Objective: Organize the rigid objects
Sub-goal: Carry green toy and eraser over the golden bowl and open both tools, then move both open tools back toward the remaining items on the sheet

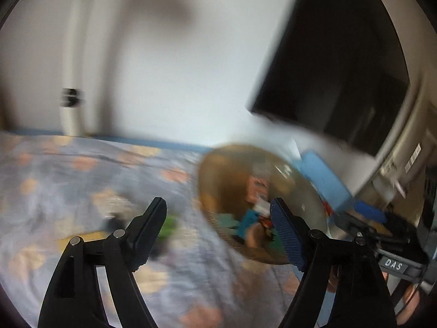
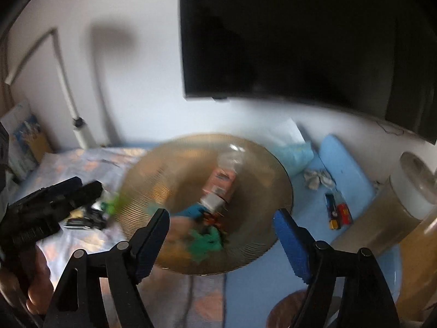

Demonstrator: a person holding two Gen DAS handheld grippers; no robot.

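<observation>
Amber ribbed glass bowl (image 2: 207,202), resting on the patterned bedspread (image 1: 82,180) and holding small rigid toys and a pink box (image 2: 221,184): probably heavy, slippery and breakable, best gripped at its rim; left hand-held gripper (image 1: 218,232) and right hand-held gripper (image 2: 221,235) both released, empty.

A bowl (image 2: 207,202) sat on the bed (image 2: 90,164), near its right edge, with small toys (image 2: 210,235) inside it. More toys (image 2: 90,213) lay on the bed left of the bowl. Right of the bowl lay a mat (image 2: 347,175) carrying a toy train (image 2: 338,213) (blurred). A screen (image 2: 286,41) hung on the wall behind.
</observation>
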